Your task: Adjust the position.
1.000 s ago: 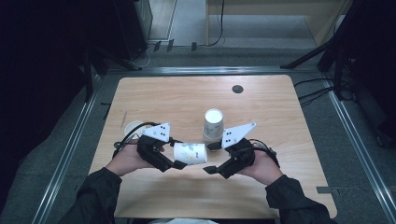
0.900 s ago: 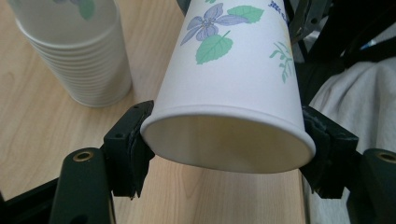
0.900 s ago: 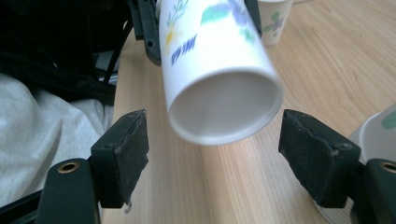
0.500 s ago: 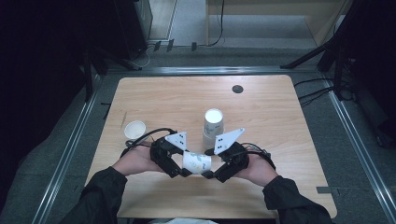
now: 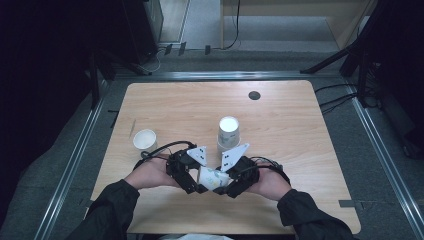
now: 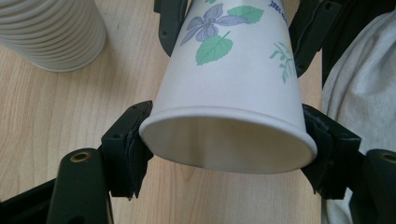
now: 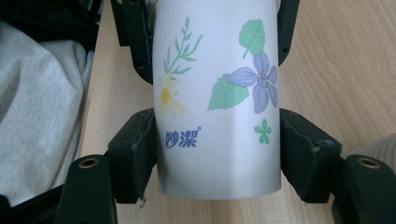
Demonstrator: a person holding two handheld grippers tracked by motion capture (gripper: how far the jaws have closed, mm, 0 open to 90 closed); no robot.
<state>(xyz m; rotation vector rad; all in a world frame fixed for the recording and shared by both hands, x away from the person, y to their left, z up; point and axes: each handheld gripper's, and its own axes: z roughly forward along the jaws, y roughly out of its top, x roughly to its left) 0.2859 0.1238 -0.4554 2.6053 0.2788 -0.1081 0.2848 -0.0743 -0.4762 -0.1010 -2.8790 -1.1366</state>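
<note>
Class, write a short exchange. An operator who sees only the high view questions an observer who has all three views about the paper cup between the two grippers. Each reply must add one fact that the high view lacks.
Operator: Which end of the cup does the left gripper have?
Observer: The open mouth of the paper cup faces the left gripper, and its pads press the sides just behind the rim.
Operator: And the right gripper?
Observer: The right gripper has the base end. Its jaws have just been closing, and both pads now touch the wall.
Operator: Any print on it?
Observer: A purple flower, green leaves, a daisy and blue lettering.
</note>
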